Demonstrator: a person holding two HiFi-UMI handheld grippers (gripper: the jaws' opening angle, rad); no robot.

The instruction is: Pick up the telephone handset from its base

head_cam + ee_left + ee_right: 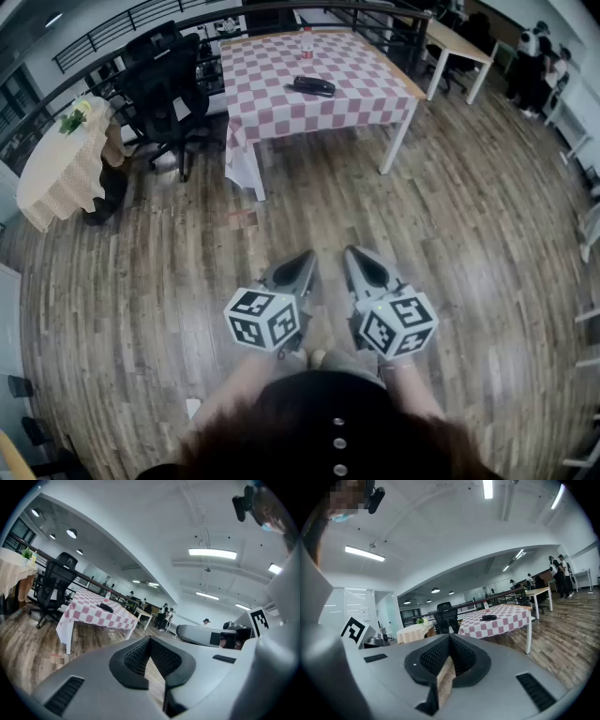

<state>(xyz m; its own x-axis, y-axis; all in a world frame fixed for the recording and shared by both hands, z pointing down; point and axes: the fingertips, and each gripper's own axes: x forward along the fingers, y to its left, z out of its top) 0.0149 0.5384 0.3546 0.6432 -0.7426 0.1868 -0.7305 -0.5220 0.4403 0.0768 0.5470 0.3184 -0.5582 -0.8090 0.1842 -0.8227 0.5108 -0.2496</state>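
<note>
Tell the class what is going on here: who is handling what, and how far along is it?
A person stands on a wooden floor, holding the left hand-held gripper and the right hand-held gripper out in front. Both are shut and empty. The telephone sits on the checked table farther ahead, well apart from both grippers. Nothing has been picked up yet.

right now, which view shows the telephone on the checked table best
The head view: it looks down on the telephone, showing its whole dark top on the checked table. Both gripper views show it only as a small, low dark shape, side-on.
</note>
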